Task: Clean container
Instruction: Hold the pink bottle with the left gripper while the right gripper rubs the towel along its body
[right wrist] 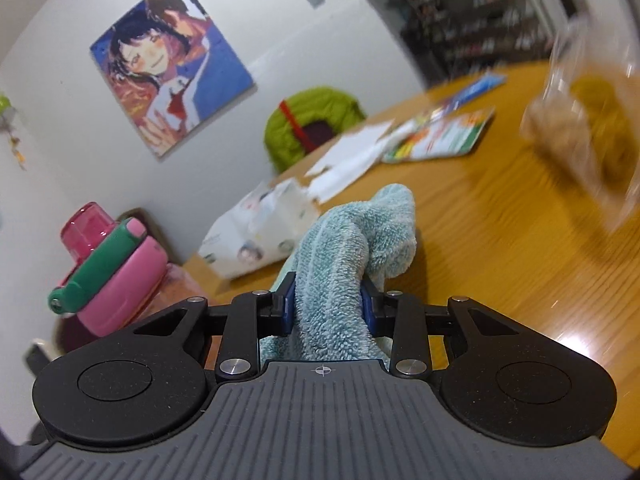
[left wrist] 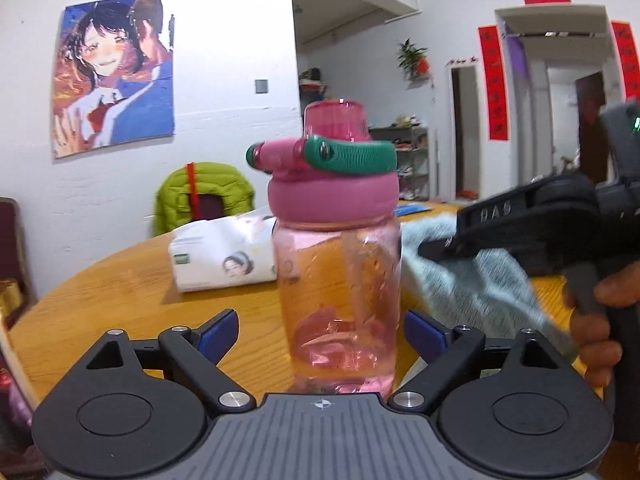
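we judge that the wiping step is about to begin or is in course: the cloth is ready, the bottle is waiting. our left gripper (left wrist: 320, 332) is wide open, its blue pads (left wrist: 218, 334) standing on each side of the pink water bottle (left wrist: 336, 280) with a clear gap, so it holds nothing. the bottle stands upright straight ahead of this gripper, between the fingers, with its pink lid and green carry handle (left wrist: 352, 156) on top (some drops seem to sit on the inside wall).

our right gripper (right wrist: 330, 308) is closed tight on a light blue towel (right wrist: 352, 248), which bulges forward out of the jaws. from the right wrist view the bottle (right wrist: 112, 268) is to the left of this gripper and near; from the left wrist view the towel (left wrist: 472, 280) hangs just beside the bottle's right side, and we cannot tell if it touches.

the next move, in our opinion, asks the left fingers to close on the bottle body to steady it, then the towel to press on the wall and rub.

the surface is an orange wooden table (left wrist: 120, 292). a tissue pack (left wrist: 224, 256) lies behind the bottle, papers and a booklet (right wrist: 436, 140) further ahead. on the white wall there is an anime poster (left wrist: 114, 76), and a green jacket (left wrist: 204, 196) hangs on a chair.
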{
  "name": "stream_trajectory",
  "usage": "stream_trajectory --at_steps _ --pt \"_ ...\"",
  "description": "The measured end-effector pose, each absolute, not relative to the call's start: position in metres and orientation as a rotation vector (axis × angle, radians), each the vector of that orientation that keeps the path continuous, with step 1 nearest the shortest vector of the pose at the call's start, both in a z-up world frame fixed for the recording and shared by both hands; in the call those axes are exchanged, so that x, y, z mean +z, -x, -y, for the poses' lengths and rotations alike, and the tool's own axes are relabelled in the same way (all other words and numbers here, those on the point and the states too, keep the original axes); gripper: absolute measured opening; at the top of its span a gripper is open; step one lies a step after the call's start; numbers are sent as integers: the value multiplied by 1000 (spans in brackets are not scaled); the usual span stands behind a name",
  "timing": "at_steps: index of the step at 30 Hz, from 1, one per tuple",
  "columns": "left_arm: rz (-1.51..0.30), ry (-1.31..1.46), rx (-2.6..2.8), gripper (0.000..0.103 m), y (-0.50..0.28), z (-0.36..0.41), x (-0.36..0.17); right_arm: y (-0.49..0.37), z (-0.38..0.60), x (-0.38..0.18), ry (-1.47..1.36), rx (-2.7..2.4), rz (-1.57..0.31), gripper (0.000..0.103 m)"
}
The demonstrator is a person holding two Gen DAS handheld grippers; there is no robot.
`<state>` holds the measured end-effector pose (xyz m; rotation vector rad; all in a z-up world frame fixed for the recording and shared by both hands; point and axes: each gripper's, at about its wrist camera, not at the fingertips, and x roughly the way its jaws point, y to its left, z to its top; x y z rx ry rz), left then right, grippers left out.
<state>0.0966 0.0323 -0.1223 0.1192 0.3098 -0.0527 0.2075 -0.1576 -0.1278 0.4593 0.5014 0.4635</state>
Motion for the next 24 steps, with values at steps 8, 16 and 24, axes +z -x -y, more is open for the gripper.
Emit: stream_trajectory --at_steps 8,16,24 --pt "-278 -167 -139 76 -94 -23 -127 -220 153 -135 -614 681 -599 36" --pt "-285 -108 -192 77 -118 -45 -126 -221 155 -136 -657 709 -630 35" --pt "-307 -96 -192 76 -117 -46 -127 -221 159 -136 -646 650 -649 54"
